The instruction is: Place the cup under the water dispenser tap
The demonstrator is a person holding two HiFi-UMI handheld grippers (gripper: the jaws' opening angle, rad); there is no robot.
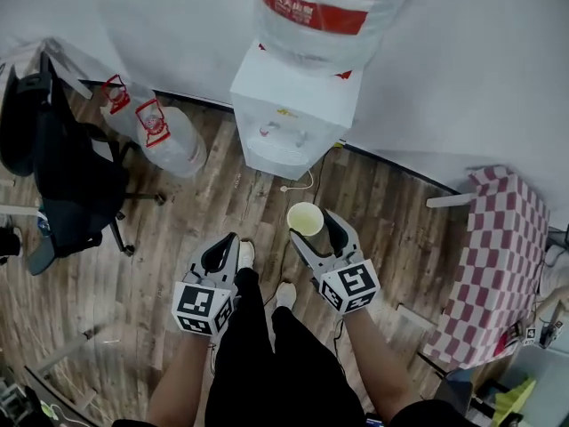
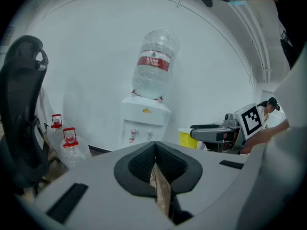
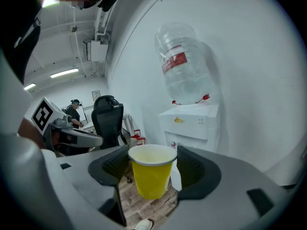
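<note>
Head view, looking steeply down. The person stands on a wood-plank floor [image 1: 178, 238] facing a white water dispenser [image 1: 289, 114]. It is set against a white wall [image 1: 480, 69] and has an inverted bottle [image 1: 324, 7] on top. The right hand-held gripper [image 1: 315, 229] has its jaws closed on the sides of the yellow cup [image 3: 149, 171], which is upright, above the floor and short of the dispenser. The left hand-held gripper [image 2: 154, 163] carries nothing; its jaws appear pressed together. At left: a black office chair [image 1: 62, 176] and spare bottles [image 1: 164, 136]. At right: a tabletop under checked cloth [image 1: 502, 256].
</note>
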